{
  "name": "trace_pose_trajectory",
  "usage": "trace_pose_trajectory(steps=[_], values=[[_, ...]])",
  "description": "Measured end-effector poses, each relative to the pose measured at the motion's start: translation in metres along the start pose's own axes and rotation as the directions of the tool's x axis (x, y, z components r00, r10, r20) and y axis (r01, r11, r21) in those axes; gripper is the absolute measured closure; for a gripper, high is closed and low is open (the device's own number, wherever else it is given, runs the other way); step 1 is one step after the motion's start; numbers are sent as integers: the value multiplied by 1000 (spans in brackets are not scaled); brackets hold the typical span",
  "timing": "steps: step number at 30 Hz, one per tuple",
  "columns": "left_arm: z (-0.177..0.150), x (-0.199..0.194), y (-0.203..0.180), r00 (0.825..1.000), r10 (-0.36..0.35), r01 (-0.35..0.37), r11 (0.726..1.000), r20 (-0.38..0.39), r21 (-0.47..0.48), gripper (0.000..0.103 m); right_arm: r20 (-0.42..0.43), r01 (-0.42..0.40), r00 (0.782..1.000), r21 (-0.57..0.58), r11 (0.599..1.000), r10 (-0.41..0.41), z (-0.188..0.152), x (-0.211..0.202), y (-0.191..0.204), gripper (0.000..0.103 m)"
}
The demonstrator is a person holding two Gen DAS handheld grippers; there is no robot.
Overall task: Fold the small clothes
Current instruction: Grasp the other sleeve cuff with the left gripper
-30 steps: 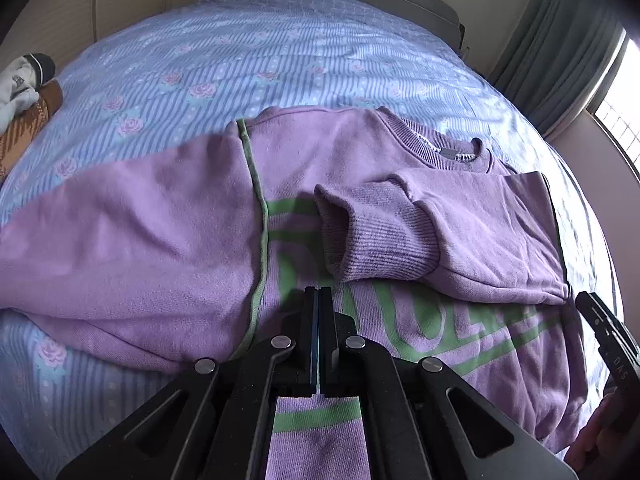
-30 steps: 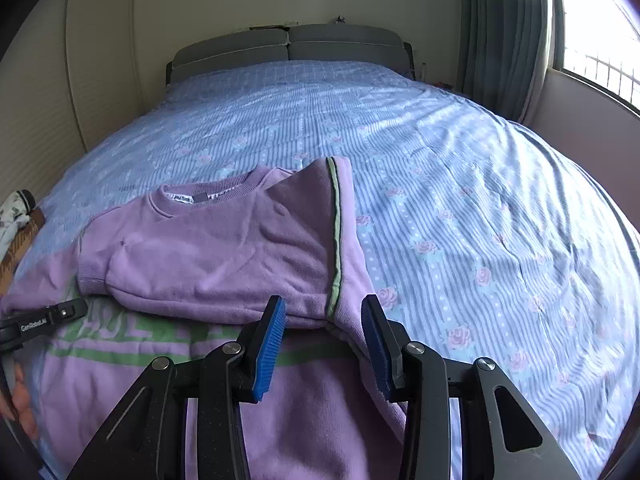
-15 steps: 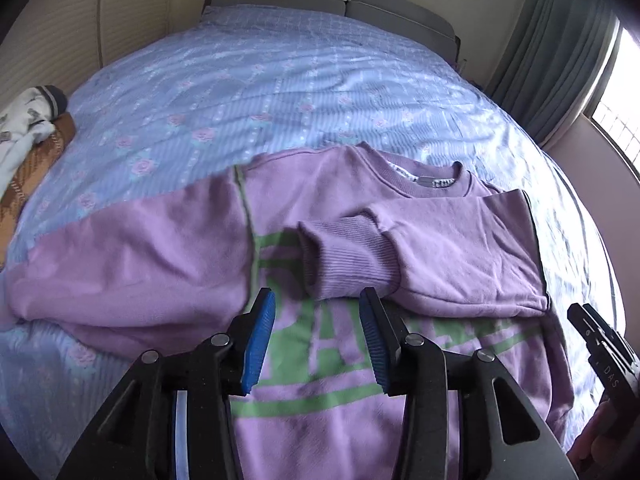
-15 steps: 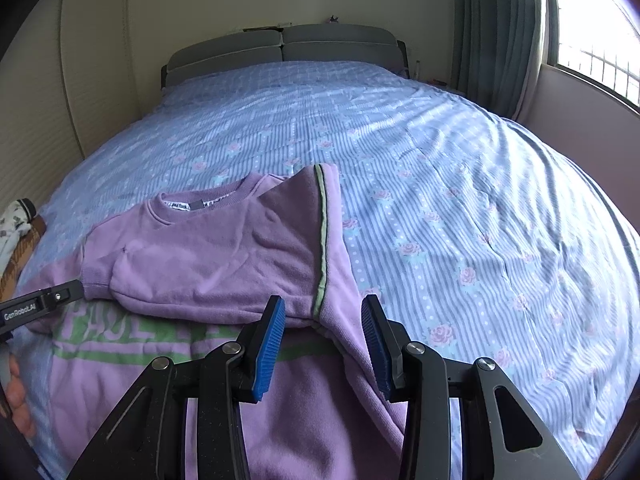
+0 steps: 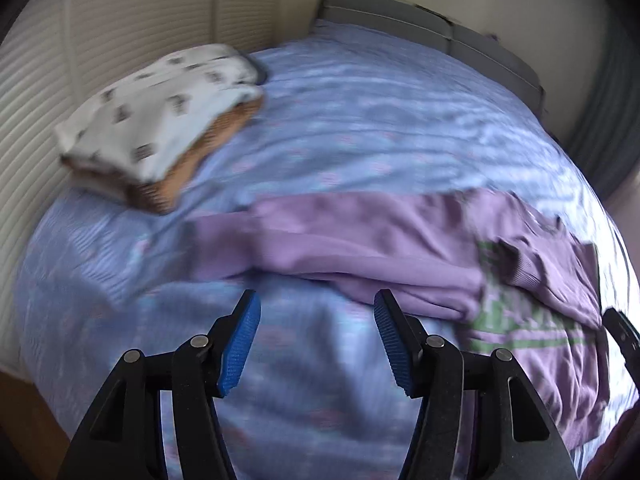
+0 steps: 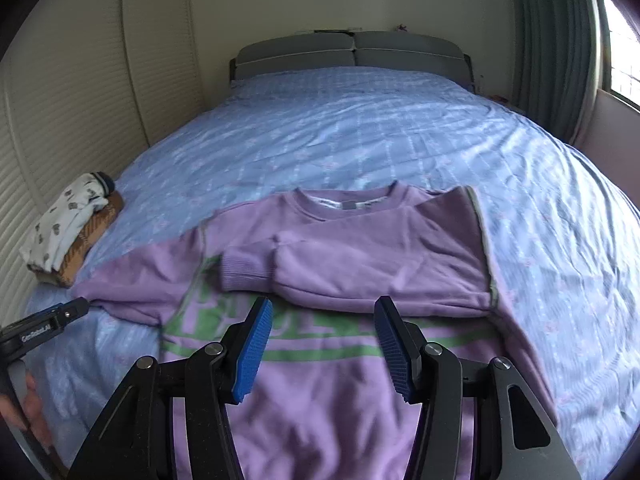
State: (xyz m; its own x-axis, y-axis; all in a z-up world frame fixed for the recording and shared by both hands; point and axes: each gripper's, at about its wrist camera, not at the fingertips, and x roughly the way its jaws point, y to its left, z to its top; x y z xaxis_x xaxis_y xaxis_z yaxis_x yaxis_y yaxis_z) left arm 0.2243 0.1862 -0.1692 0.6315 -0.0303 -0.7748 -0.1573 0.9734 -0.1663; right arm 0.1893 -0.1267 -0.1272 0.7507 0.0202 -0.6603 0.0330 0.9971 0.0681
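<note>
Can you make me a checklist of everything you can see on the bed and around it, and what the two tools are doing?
Surface: blue flowered bedsheet, wrinkled.
Job's things: purple sweatshirt lying flat, one sleeve folded across the chest, the other sleeve stretched out sideways.
Clutter: small stack of folded clothes near the bed's edge by the wall.
Grippers: left tool over bare sheet, jaws opening, nothing between them; right tool above the sweatshirt's lower half, jaws opening, holding nothing.
Cables: nothing seen.
Surroundings: grey headboard, curtain, window, ribbed wall panels.
</note>
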Motion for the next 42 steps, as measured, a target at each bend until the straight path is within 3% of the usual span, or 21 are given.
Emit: trace_pose_trajectory(steps=[3,7,14,23,25,27,36,42], values=[[5,3,49,1000,13,-13,995,1,-100,45,6,-39,999,-53,998,40,0,-2,40,50],[9,16,85,1000,-14,13,983,-5,-183,51,12,-68,997,-125,990,70,-3,-4,83,50],[20,55,96,991,-131,120,971,-41,-206,55,-1,-62,998,-217,974,63,-16,0,118,50],[27,90,101,974,-227,215,941,-15,-259,58,-45,-20,999,-203,979,11,-18,17,115,50],[30,91,98,970,-244,234,939,-11,-251,80,-54,-17,999,-198,980,6,-19,19,112,50],[31,88,94,970,-244,235,940,-6,-246,90,-55,-14,998,-195,981,3,-19,19,110,50],[49,26,64,981,-188,195,964,55,-179,92,-29,2,1000,-126,992,-6,-11,6,73,50],[77,-27,-9,967,-232,238,970,102,-53,92,12,14,1000,-32,999,-13,-1,-12,21,50]])
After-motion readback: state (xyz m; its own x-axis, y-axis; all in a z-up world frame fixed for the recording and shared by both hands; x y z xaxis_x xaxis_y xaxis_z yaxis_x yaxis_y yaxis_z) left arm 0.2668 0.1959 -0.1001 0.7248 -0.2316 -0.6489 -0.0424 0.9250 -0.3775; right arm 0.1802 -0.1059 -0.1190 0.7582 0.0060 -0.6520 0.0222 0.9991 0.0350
